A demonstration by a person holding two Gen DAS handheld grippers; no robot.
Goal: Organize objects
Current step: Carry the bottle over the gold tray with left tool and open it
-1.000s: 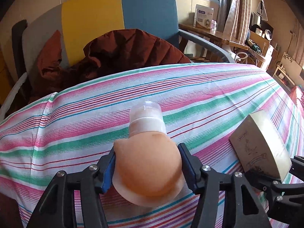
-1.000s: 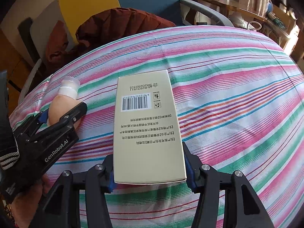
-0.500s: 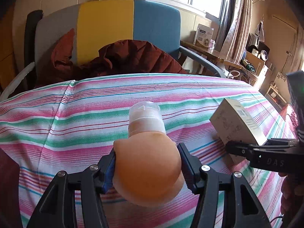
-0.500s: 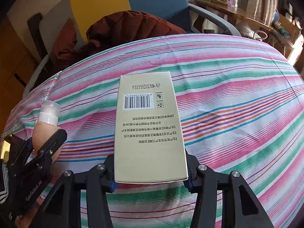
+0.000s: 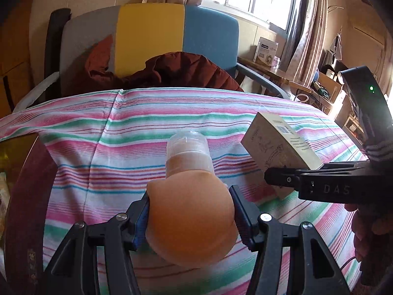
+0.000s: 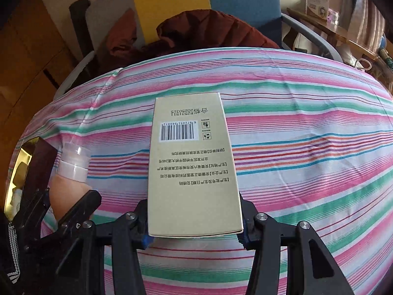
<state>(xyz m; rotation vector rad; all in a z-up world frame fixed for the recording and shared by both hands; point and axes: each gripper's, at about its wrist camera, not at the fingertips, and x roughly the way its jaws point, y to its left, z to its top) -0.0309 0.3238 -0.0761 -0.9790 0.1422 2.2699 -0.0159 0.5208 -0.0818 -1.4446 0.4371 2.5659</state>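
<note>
A soft peach squeeze bottle [image 5: 191, 218] with a clear cap sits between the pads of my left gripper [image 5: 190, 204], which is shut on its round body above the striped tablecloth [image 5: 147, 127]. In the right wrist view the same bottle [image 6: 71, 169] and left gripper [image 6: 61, 196] appear at the lower left. My right gripper [image 6: 194, 221] is shut on the near end of a beige carton [image 6: 191, 162], its barcode face up and its long side pointing away. In the left wrist view the carton [image 5: 277, 145] hangs tilted at the right, above the cloth.
The cloth's left edge [image 6: 32, 132] ends beside a dark shiny container [image 6: 36, 162]. Behind the table stands a grey, yellow and blue chair [image 5: 149, 32] with a rust-red jacket [image 5: 176, 71] on it. A side table with a white box [image 5: 266, 52] is at the back right.
Both grippers have shifted left across the cloth with their loads. The cloth's left edge and the dark container have come into view. The carton now shows higher and nearer beside the bottle.
</note>
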